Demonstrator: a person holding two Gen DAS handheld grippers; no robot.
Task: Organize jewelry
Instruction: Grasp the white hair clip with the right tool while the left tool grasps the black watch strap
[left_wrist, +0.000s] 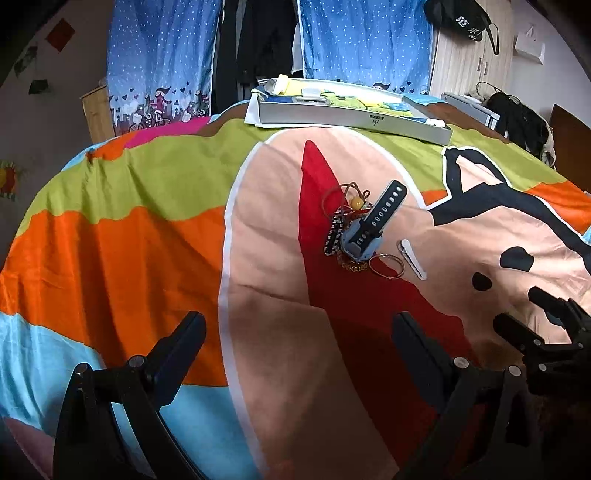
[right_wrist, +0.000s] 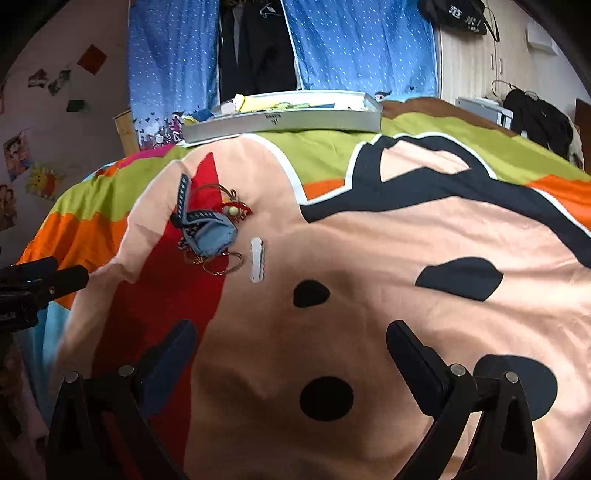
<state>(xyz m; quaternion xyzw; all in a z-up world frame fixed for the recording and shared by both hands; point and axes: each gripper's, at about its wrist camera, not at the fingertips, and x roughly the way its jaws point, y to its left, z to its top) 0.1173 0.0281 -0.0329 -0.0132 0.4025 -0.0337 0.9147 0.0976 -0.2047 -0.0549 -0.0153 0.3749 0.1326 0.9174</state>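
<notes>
A small heap of jewelry lies on the colourful bedspread: a blue watch (left_wrist: 369, 225) (right_wrist: 207, 229) with a dark strap, a beaded cord (left_wrist: 354, 201), a chain and thin gold hoops (left_wrist: 387, 265) (right_wrist: 223, 264). A white hair clip (left_wrist: 413, 258) (right_wrist: 257, 258) lies just right of the heap. My left gripper (left_wrist: 299, 325) hovers open in front of the heap, nothing between its fingers. My right gripper (right_wrist: 291, 332) is open too, nearer and to the right of the clip. Each view catches the other gripper at its edge.
A flat grey box (left_wrist: 347, 120) (right_wrist: 284, 122) with bright contents rests at the bed's far side. Behind it hang blue dotted curtains (left_wrist: 162, 48) and dark clothes. A wardrobe (left_wrist: 469, 62) and a dark bag (left_wrist: 517, 110) stand at right.
</notes>
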